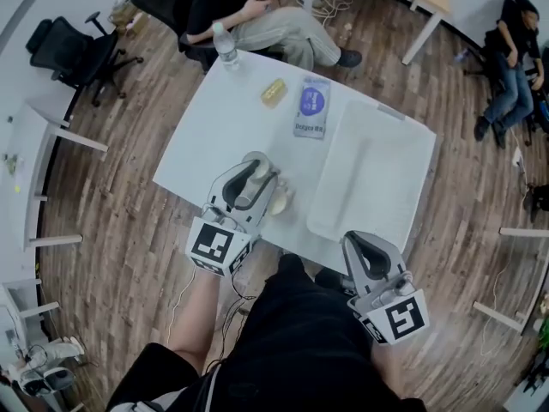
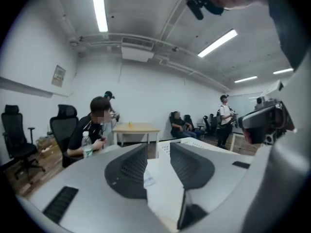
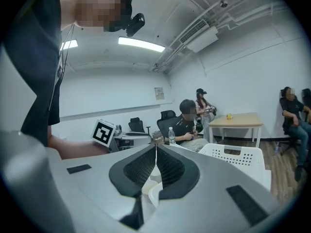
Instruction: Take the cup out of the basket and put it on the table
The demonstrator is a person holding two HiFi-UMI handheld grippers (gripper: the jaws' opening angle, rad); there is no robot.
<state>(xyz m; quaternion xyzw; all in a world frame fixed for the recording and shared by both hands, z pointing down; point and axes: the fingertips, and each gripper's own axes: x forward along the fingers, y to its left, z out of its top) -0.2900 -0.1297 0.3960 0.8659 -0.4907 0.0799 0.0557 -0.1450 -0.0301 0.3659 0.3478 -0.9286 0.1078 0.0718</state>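
1. Table (image 1: 214,136): a white top on a wood-plank floor, seen steeply from above in the head view.
2. Basket (image 1: 403,144): white with perforated walls, standing on the right half of the table.
3. Cup (image 1: 280,202): pale, resting on the table top outside the basket, between the basket's left wall and the left gripper. The gripper partly covers it, so it is unclear whether the two touch.
4. Left gripper (image 1: 257,166): held over the near left part of the table and pointing across it. In the left gripper view its jaws are released and stand apart, with only the white table surface in the gap.
5. Right gripper (image 1: 364,242): at the table's near edge, just before the basket's near end. In the right gripper view its pads (image 3: 170,166) meet at the tips, clenched with nothing between them. The pale rounded shapes low in that gap are possibly the cup, but they are too indistinct to name.
6. Marker cube (image 1: 214,245): the rear of the left gripper, nearest the person's forearm.
7. Far end of the table: a water bottle (image 1: 226,48) stands upright at the corner. A small yellow object (image 1: 274,92) and a blue packet (image 1: 311,107) lie flat beside each other.
8. Seated person (image 1: 266,20): just beyond the table's far edge.
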